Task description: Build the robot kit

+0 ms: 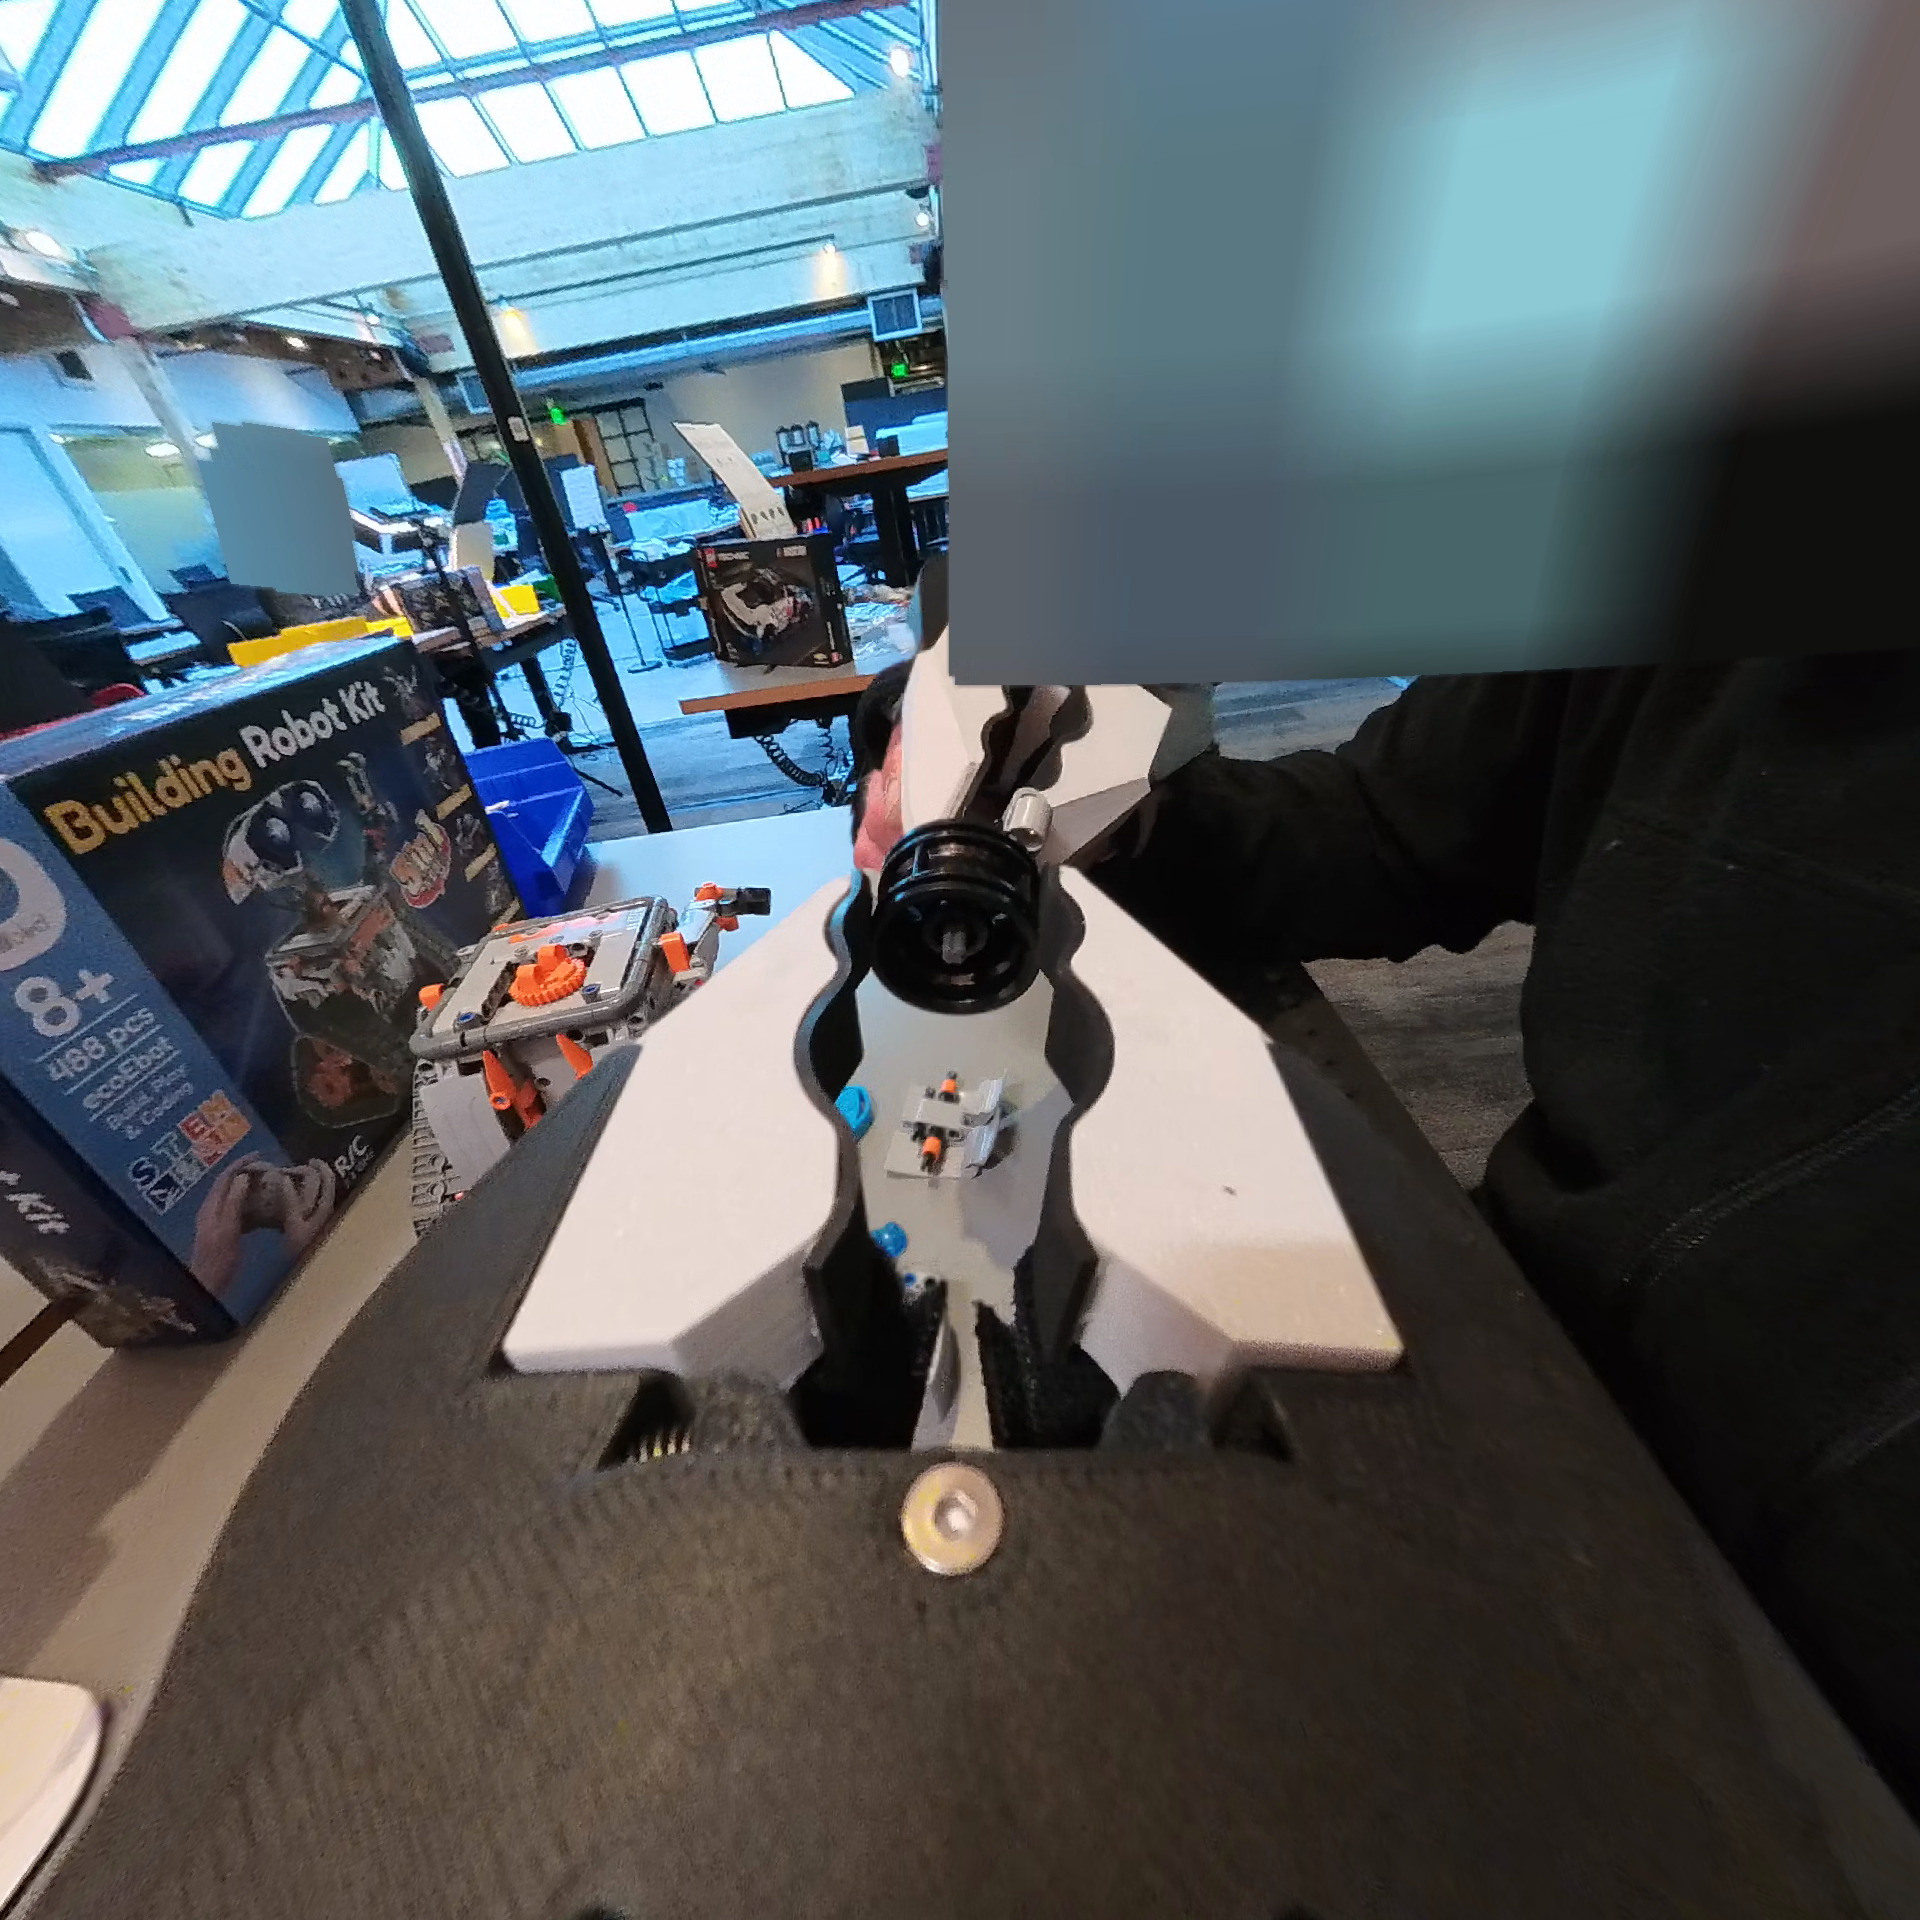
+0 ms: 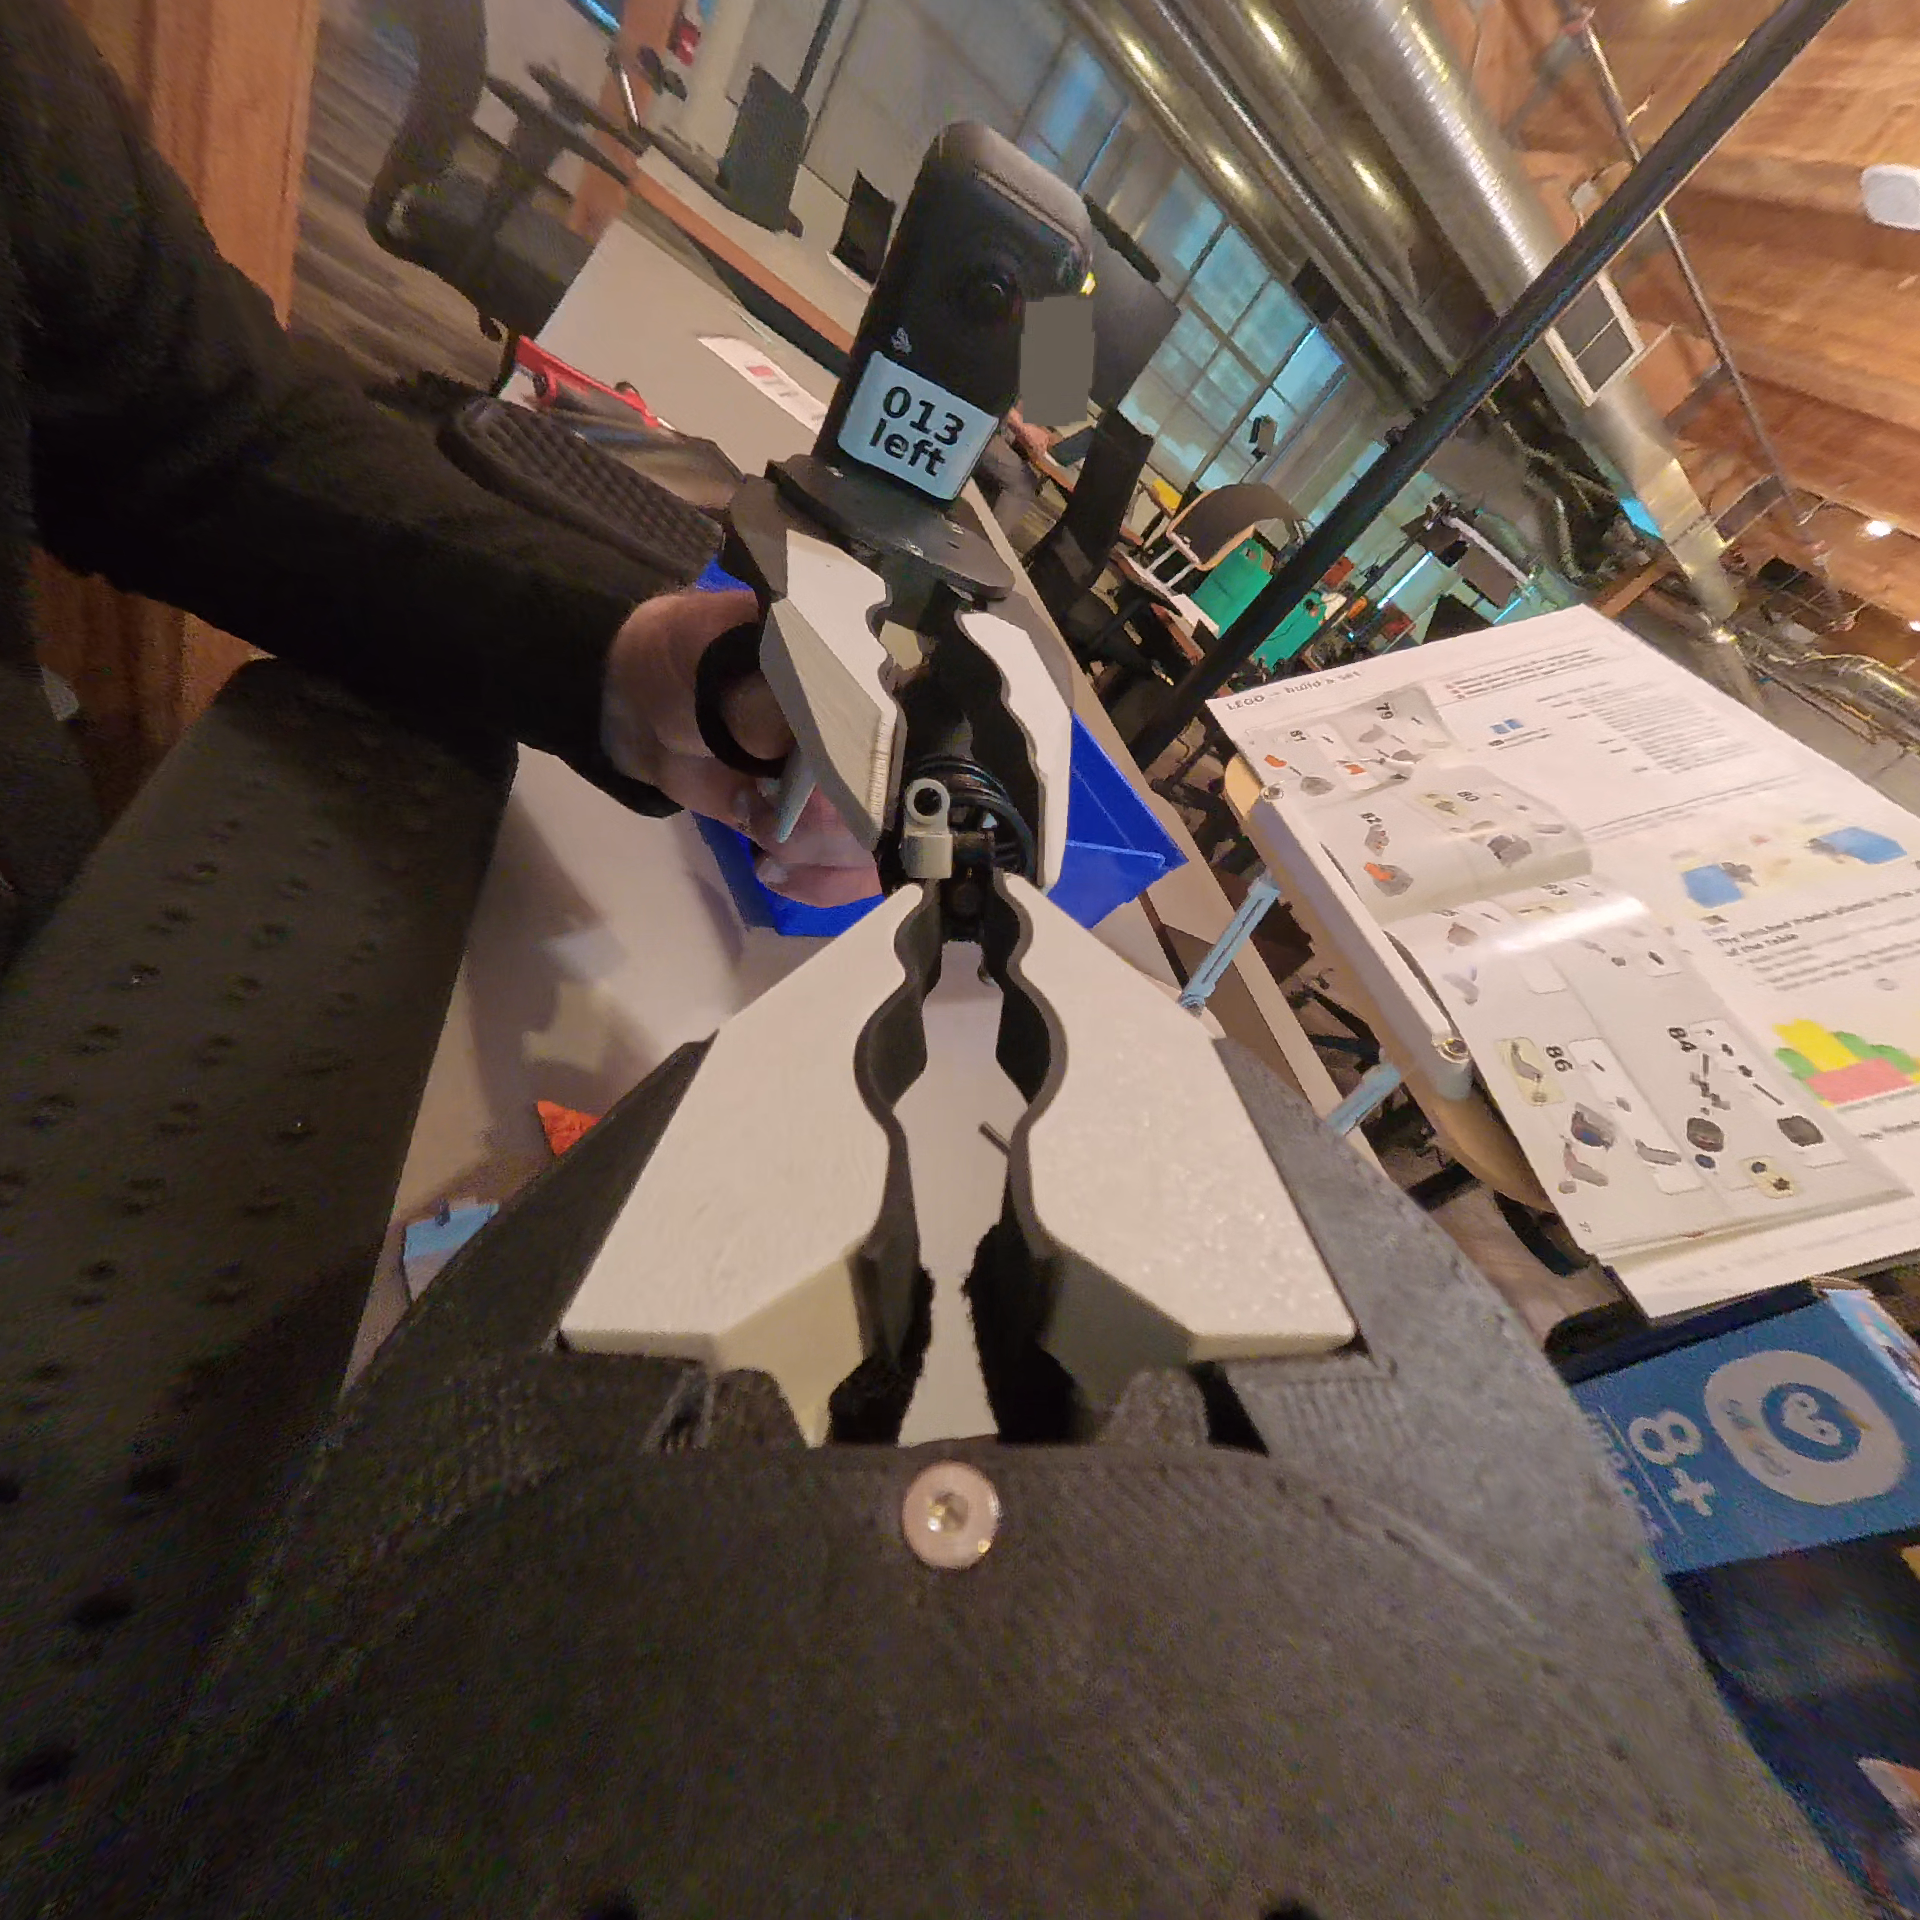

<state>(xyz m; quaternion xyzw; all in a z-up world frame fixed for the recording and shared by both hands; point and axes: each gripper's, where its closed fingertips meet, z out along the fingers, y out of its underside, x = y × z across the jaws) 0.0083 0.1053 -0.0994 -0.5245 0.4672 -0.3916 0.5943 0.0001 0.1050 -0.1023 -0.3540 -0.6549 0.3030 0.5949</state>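
My left gripper (image 1: 956,904) is shut on a black wheel hub (image 1: 951,935) and holds it above the table. My right gripper (image 2: 961,899) faces it tip to tip and is shut on a small black pin piece (image 2: 966,894). That piece joins a light grey connector (image 2: 925,826) at the hub's back. The right gripper (image 1: 1013,821) and the connector (image 1: 1029,816) also show in the left wrist view, just behind the hub. The right wrist view shows the left gripper (image 2: 966,821) with the hub (image 2: 997,810) between its fingers, held by a hand (image 2: 686,717).
On the grey table (image 1: 727,862) below lie a small grey assembly with orange pins (image 1: 945,1132) and blue bits (image 1: 857,1107). A half-built model with an orange gear (image 1: 561,997), a kit box (image 1: 239,935) and a blue bin (image 1: 530,831) stand left. An open instruction booklet (image 2: 1558,935) stands right.
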